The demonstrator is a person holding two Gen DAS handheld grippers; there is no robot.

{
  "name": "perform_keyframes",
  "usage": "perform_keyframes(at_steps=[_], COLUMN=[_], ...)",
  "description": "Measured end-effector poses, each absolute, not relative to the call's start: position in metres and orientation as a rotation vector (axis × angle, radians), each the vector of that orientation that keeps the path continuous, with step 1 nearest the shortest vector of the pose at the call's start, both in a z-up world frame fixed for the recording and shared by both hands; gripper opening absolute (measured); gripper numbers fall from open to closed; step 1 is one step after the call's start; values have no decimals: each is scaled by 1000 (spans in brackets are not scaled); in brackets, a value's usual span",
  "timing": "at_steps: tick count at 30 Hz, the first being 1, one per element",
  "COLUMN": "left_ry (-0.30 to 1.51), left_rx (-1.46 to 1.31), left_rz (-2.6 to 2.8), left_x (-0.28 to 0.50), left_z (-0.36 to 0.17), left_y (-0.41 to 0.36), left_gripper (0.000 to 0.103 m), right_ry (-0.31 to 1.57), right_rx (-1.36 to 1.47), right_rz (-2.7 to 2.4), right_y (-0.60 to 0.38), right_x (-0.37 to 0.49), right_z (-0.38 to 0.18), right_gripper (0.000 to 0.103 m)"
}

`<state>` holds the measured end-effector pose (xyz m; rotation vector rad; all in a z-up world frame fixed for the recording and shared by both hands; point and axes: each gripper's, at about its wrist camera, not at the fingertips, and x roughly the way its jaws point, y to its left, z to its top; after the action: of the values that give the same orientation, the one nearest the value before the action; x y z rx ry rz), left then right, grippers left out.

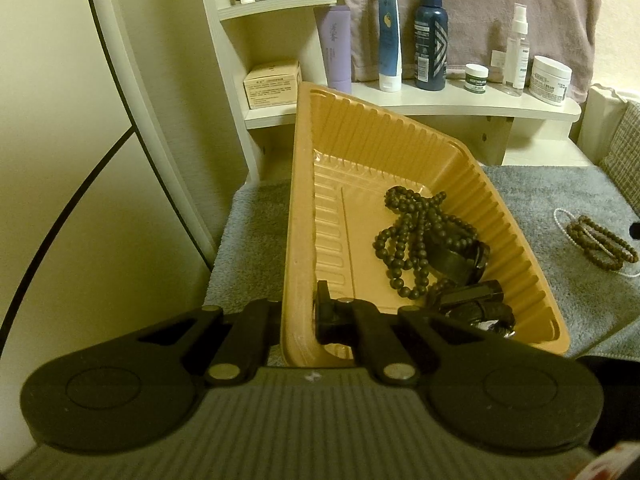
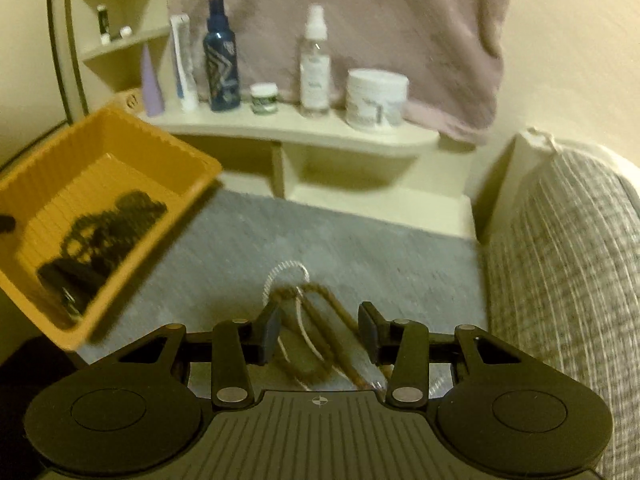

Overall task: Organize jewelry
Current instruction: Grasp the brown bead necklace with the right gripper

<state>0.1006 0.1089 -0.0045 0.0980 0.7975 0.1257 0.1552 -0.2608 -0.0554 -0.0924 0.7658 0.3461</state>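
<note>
My left gripper [image 1: 298,320] is shut on the left rim of an orange plastic tray [image 1: 304,208] and holds it tilted above the grey towel. Inside lie a dark bead necklace [image 1: 416,236] and black bracelets [image 1: 472,304]. The tray also shows at the left of the right wrist view [image 2: 192,160]. My right gripper [image 2: 320,330] is open, its fingers on either side of brown bead bracelets [image 2: 320,316] and a white bead strand [image 2: 286,272] on the towel. These also show in the left wrist view [image 1: 600,242].
A grey towel [image 2: 360,248] covers the table. A cream shelf [image 1: 460,102] at the back holds bottles, tubes and jars. A pink cloth [image 2: 380,20] hangs behind. A checked cushion [image 2: 568,260] is at the right, a round mirror frame [image 1: 120,80] at the left.
</note>
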Motion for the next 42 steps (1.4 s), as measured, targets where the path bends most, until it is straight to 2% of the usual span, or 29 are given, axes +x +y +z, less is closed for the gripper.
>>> perform_keyframes(at_steps=[18, 36, 37, 38, 42], left_ry=[807, 808, 807, 807, 807], left_rx=[103, 102, 101, 103, 104], left_rz=[136, 137, 137, 137, 137], left_x=[101, 101, 100, 101, 101], left_z=[-7, -7, -7, -7, -7], left_y=[108, 108, 108, 108, 109], left_gripper=[3, 3, 3, 3, 3], right_ry=[794, 837, 840, 846, 863], right_rx=[-174, -222, -229, -229, -272], right_rz=[334, 309, 320, 329, 341], right_y=[-268, -287, -287, -287, -283], right_x=[142, 173, 174, 175, 177], right_z=[-90, -107, -106, -106, -104], right_gripper=[40, 20, 18, 12, 7])
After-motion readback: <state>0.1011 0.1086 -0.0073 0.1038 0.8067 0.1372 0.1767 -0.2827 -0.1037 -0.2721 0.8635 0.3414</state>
